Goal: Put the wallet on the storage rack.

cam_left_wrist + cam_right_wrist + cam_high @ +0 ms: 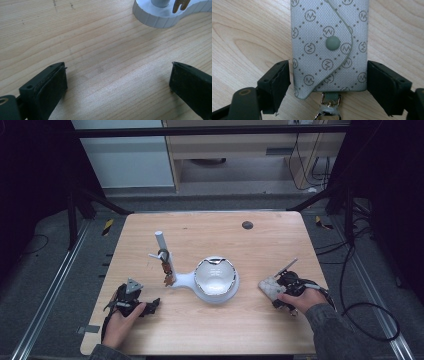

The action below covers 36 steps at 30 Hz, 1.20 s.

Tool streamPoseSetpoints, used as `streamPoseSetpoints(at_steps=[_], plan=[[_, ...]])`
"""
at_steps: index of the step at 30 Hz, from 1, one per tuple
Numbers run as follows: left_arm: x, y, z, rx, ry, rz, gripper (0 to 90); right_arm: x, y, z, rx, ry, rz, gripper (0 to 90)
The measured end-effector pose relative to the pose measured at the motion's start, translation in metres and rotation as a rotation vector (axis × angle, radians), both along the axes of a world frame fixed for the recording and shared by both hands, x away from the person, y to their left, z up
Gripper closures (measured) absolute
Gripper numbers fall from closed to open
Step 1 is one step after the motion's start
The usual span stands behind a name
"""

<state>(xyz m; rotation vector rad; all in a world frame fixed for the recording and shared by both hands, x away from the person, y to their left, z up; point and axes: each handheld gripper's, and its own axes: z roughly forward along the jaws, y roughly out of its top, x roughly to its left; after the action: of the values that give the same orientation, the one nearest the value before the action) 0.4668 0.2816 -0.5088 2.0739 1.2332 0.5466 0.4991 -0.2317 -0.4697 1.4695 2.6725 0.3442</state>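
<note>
A small grey fabric key pouch, printed with a monogram pattern and fastened by a round snap, is seen lying flat on the light wooden table near its right edge, with its metal clasp end turned toward the person. The right gripper is set astride the pouch's near end, and its jaws stand on either side of the fabric with a narrow gap left at each edge, so nothing is pinched yet. This straddling placement appears chosen so that the pouch can be clamped across its width.

The left gripper is rested low at the table's near left corner, its jaws spread wide over bare wood with nothing between them; it seems to be parked out of the way.

At the table's middle a white stand is placed, made of an upright post with side pegs and a round dish at its base. A brownish key-like piece is hung from one peg, which suggests the pegs are meant for hanging such items.
</note>
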Motion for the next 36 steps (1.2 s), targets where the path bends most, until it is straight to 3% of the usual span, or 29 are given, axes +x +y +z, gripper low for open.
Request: streamPoseSetpoints(at_steps=[9, 18, 23, 28, 36], plan=[[0.000, 0.000, 0.000, 0.007, 0.001, -0.007, 0.6, 0.001, -0.001, -0.002, -0.002, 0.010, -0.005, 25.7], [0.000, 0.000, 0.000, 0.007, 0.001, -0.008, 0.7, 0.002, -0.001, 0.006, -0.017, -0.005, 0.047, 31.2], [0.000, 0.000, 0.000, 0.007, 0.001, -0.007, 0.7, -0.003, 0.002, 0.024, -0.011, -0.025, 0.072, 31.4], [0.000, 0.000, 0.000, 0.007, 0.001, -0.007, 0.7, -0.008, 0.006, 0.051, -0.014, -0.078, 0.127, 31.4], [0.000, 0.000, 0.000, 0.006, 0.000, -0.007, 0.7, -0.016, 0.017, 0.087, -0.041, -0.122, 0.199, 31.4]])
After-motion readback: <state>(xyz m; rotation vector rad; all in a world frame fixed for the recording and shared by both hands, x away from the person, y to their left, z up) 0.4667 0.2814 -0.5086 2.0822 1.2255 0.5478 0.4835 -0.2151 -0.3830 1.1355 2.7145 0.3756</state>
